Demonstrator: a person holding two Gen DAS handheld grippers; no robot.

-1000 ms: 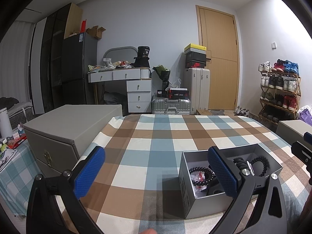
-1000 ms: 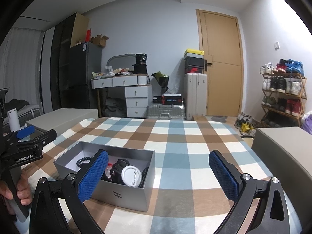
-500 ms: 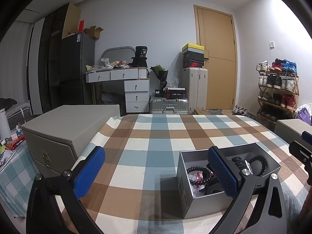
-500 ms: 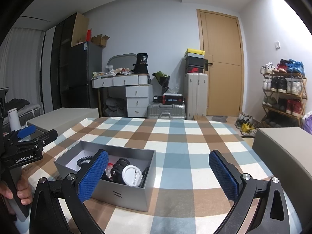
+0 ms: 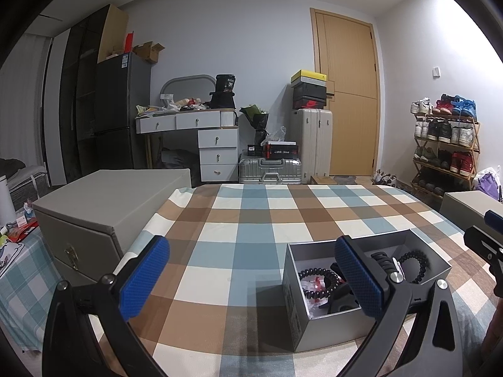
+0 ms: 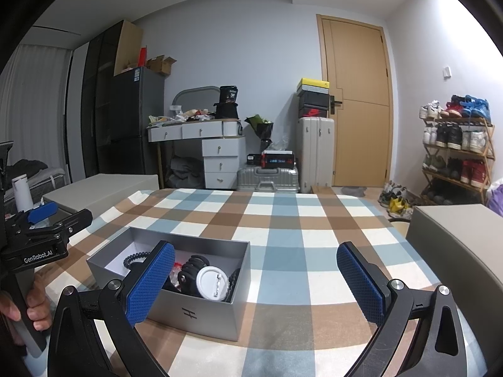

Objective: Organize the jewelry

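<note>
Jewelry (image 6: 201,275) lies heaped in the grey box (image 6: 191,314); both grippers, left gripper (image 5: 251,279) and right gripper (image 6: 256,282), hover wide and empty nearby, so the stage is unclear.

Soft indoor light, sharp (fisheye-bent, dark corners).

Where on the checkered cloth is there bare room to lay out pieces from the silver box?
Bare cloth lies beyond the silver box, and between it and the right grey case. Inside the box is crowded.
</note>
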